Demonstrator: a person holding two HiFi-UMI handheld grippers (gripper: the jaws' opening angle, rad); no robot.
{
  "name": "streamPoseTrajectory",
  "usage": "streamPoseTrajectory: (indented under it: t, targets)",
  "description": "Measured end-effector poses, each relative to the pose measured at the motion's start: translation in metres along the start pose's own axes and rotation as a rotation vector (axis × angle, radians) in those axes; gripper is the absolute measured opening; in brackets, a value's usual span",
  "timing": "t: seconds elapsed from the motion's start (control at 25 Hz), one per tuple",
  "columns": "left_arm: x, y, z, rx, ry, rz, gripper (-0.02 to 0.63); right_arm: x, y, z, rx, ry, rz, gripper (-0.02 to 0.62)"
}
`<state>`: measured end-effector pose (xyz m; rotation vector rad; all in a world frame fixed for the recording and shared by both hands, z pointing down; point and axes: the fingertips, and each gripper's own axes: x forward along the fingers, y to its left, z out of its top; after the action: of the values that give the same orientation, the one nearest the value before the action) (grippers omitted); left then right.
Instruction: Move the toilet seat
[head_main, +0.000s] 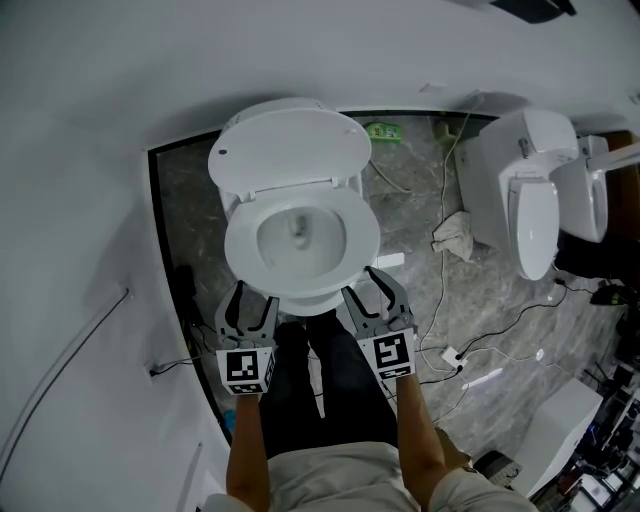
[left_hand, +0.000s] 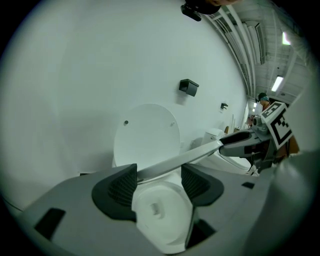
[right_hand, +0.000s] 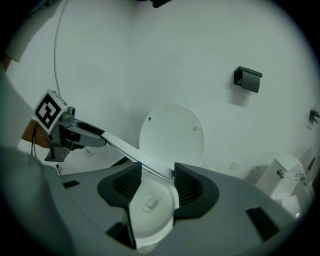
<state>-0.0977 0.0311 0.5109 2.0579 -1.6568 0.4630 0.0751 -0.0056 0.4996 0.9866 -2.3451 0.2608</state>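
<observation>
A white toilet stands with its lid (head_main: 290, 145) up against the wall. The toilet seat (head_main: 238, 250) lies low over the bowl (head_main: 300, 236). My left gripper (head_main: 253, 298) is at the seat's front left and my right gripper (head_main: 360, 283) at its front right. In the left gripper view the seat's front edge (left_hand: 170, 162) runs as a thin band across my left gripper (left_hand: 159, 182) toward the right gripper (left_hand: 250, 142). In the right gripper view that edge (right_hand: 130, 150) crosses my right gripper (right_hand: 157, 182). A gap shows between each pair of pads, with the bowl visible below the edge.
A second toilet (head_main: 520, 190) stands to the right, with a crumpled cloth (head_main: 455, 236) and loose cables (head_main: 450, 355) on the dark marble floor. A white wall closes the left side. The person's legs (head_main: 320, 390) stand right in front of the bowl. A black bracket (left_hand: 189, 87) hangs on the wall.
</observation>
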Motion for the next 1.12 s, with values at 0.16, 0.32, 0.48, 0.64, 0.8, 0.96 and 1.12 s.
streamPoseTrajectory:
  t: [0.16, 0.32, 0.48, 0.64, 0.8, 0.96, 1.12]
  targets:
    - [0.004, 0.002, 0.015, 0.015, -0.012, 0.009, 0.291, 0.003, -0.008, 0.012, 0.004, -0.013, -0.003, 0.216]
    - [0.009, 0.005, 0.026, 0.019, -0.024, 0.016, 0.287, 0.007, -0.015, 0.022, 0.010, -0.027, -0.004, 0.210]
    - [0.015, 0.010, 0.036, 0.015, -0.036, 0.029, 0.282, 0.012, -0.021, 0.030, 0.011, -0.039, 0.000, 0.204]
    - [0.018, 0.012, 0.043, 0.013, -0.041, 0.042, 0.276, 0.015, -0.025, 0.037, 0.008, -0.044, 0.005, 0.198]
    - [0.021, 0.015, 0.051, 0.009, -0.048, 0.057, 0.270, 0.018, -0.030, 0.044, 0.007, -0.052, 0.012, 0.192]
    - [0.024, 0.018, 0.058, 0.000, -0.059, 0.077, 0.264, 0.021, -0.033, 0.050, -0.001, -0.059, 0.022, 0.187]
    - [0.027, 0.021, 0.065, -0.005, -0.072, 0.084, 0.262, 0.024, -0.037, 0.057, -0.004, -0.066, 0.023, 0.181]
